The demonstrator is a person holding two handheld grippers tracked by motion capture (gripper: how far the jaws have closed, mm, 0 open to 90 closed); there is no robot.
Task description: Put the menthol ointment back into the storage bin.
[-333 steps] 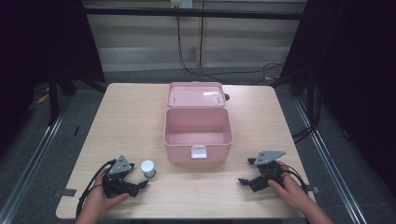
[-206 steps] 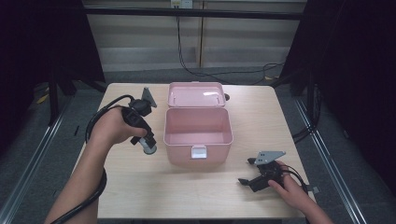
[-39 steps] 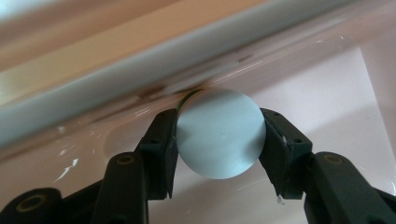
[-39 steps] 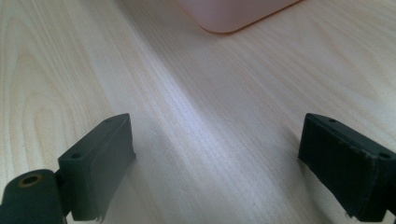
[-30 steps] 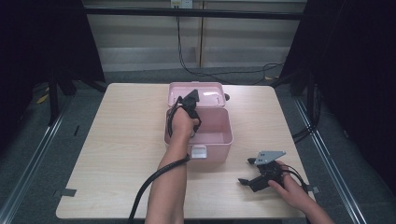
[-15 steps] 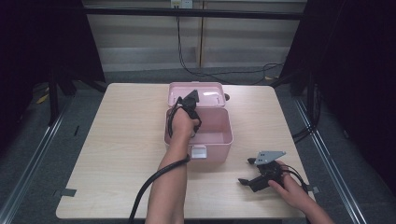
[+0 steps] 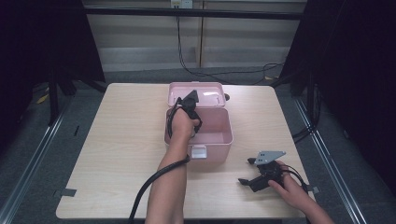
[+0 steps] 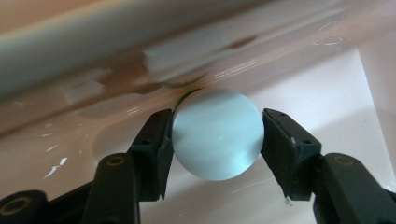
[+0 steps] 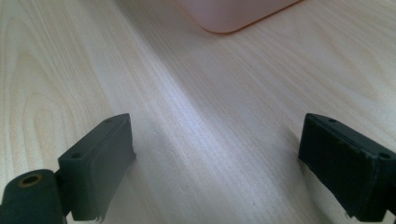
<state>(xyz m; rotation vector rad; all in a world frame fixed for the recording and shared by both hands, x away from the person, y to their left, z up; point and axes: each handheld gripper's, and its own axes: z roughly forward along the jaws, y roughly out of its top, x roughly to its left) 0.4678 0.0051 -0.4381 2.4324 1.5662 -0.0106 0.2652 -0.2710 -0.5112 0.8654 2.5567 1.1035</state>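
- left gripper first: its two black jaws sit against either side of a pale blue-white disc, clamped on it (the round face is turned straight at the camera, so the object's depth cannot be told).
- behind the disc in the left gripper view lies the glossy pink inside of the box, with bright glints on its floor and a rim running across the top.
- in the high view the left hand holds its gripper pointing down into the open box, near the box's left wall; a black cable trails back along the forearm to the table's near edge.
- the box stands at the middle of the table, its lid folded back flat behind it and a white latch on its front wall.
- right gripper: jaws spread wide apart, nothing between them, just bare pale wood grain.
- in the high view the right gripper rests on the table near the front right corner, the right hand on it, well apart from the box; a pink corner of the box shows at the top of the right gripper view.
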